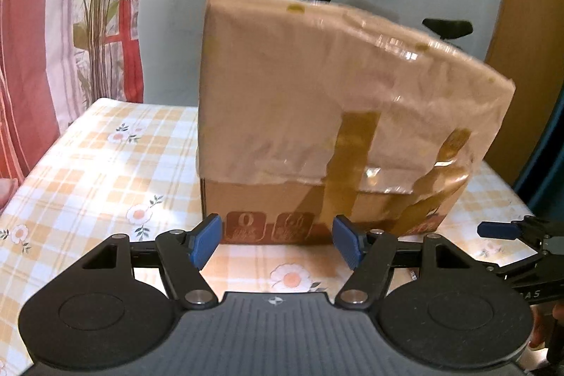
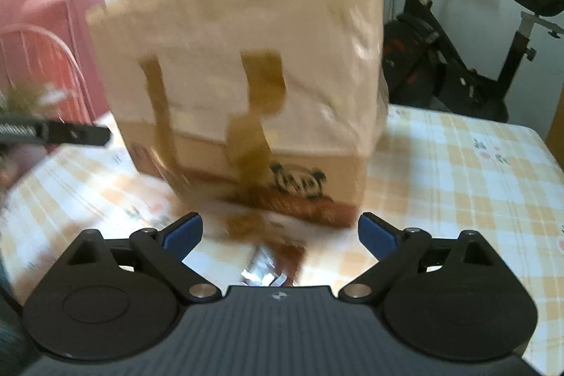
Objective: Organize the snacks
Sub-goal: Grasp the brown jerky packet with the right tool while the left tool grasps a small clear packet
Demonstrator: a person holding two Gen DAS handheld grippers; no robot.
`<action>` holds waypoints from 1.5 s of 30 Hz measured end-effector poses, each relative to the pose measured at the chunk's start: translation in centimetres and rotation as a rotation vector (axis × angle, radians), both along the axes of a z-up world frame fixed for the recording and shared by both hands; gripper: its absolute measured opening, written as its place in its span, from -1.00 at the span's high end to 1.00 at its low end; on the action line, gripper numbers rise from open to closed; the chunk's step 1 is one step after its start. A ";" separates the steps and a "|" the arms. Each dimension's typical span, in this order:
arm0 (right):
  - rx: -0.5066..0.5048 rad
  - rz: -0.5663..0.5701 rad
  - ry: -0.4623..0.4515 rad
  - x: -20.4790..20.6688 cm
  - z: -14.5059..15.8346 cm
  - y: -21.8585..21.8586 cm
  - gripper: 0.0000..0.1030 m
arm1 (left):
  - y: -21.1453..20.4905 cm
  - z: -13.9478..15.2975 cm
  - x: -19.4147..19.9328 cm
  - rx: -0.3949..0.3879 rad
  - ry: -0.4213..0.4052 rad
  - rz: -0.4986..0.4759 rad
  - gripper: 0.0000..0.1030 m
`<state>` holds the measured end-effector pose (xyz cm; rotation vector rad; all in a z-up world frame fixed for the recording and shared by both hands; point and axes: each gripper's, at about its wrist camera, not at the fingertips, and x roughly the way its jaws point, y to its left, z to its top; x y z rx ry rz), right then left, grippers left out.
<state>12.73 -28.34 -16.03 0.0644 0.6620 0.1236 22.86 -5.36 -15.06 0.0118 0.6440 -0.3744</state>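
- Left wrist view: my left claw (image 1: pixel 276 244) gapes empty before the taped cardboard box (image 1: pixel 331 115) standing on the counter (image 1: pixel 88 164).
- Right claw (image 2: pixel 280 235) also spread, empty.
- Risk: slick tape wrap; a shallow pinch could slip or tip it.

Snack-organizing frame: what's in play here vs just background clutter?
In play:
- taped brown cardboard box, upright on the checked floral tablecloth
- left gripper, jaws open, empty
- right gripper, jaws open, empty
- crinkled foil wrapper on the cloth, possibly a snack; too blurred to tell

Background:
- black exercise bike
- red-and-pink floral curtain
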 end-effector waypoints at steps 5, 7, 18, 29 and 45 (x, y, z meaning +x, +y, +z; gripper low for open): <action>0.007 -0.034 0.061 1.0 -2.4 -0.1 -0.75 | -0.2 -0.9 0.5 0.026 0.012 -0.001 -0.38; -0.004 -0.021 0.070 1.3 -3.0 0.2 -0.56 | -0.4 -1.1 0.6 0.032 0.017 -0.006 -0.38; -0.032 -0.005 0.047 1.0 -4.6 1.2 -0.05 | -2.4 -2.7 0.6 0.064 0.058 -0.093 -0.37; 0.022 0.001 0.026 0.9 -4.6 0.5 0.10 | -5.7 -4.7 0.8 0.072 0.103 -0.240 -0.26; 0.092 -0.050 0.011 0.4 -4.6 -1.0 0.10 | -11.9 -7.2 2.3 0.178 0.083 -0.376 0.07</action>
